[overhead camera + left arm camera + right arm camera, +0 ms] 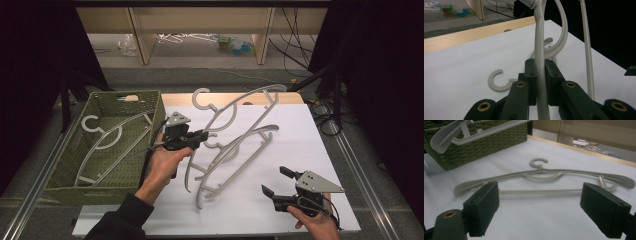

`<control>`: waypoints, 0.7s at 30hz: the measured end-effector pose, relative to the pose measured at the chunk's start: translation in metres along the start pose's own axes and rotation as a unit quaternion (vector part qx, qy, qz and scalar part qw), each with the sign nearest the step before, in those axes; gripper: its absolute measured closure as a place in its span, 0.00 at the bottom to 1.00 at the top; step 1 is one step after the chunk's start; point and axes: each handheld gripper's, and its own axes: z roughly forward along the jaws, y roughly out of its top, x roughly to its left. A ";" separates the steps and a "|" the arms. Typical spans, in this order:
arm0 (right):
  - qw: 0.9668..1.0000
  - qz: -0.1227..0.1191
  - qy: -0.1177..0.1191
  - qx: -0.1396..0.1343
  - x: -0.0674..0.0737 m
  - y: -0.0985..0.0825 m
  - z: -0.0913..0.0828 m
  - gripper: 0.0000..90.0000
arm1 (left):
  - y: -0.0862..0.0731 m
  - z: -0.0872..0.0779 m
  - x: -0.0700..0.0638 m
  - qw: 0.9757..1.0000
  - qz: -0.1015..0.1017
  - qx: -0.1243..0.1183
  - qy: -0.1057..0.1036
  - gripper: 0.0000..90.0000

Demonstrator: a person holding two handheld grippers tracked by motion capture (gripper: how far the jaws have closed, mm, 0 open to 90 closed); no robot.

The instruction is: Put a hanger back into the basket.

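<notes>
Pinched between the matt black, plastic-looking jaws of the left gripper (540,75) is a hanger (539,45) of smooth pale grey plastic with a faint sheen. Ahead of the spread matt black pads of the right gripper (541,207), a second hanger (541,176) of the same smooth grey plastic lies on the white table cover (529,220), flat and matt like paper or sheet. Behind the left gripper sits a basket (80,175) of rough, olive-green woven fibre, and beyond both runs the table's bare light-wood edge (474,35).
</notes>
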 end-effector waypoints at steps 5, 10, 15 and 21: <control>1.000 -0.003 0.000 0.001 0.000 0.000 0.000 0.18 | 0.008 -0.018 0.007 1.000 0.010 -0.004 0.014 0.91; 1.000 -0.011 -0.002 -0.002 -0.001 0.000 0.001 0.18 | 0.011 -0.034 0.020 0.999 0.017 -0.003 0.030 0.91; 1.000 -0.002 0.002 0.004 0.000 -0.001 0.001 0.18 | 0.013 -0.050 0.035 0.999 0.011 -0.005 0.048 0.91; 1.000 0.001 0.001 0.005 0.000 0.000 0.001 0.18 | 0.013 -0.068 0.052 0.998 0.009 -0.010 0.064 0.91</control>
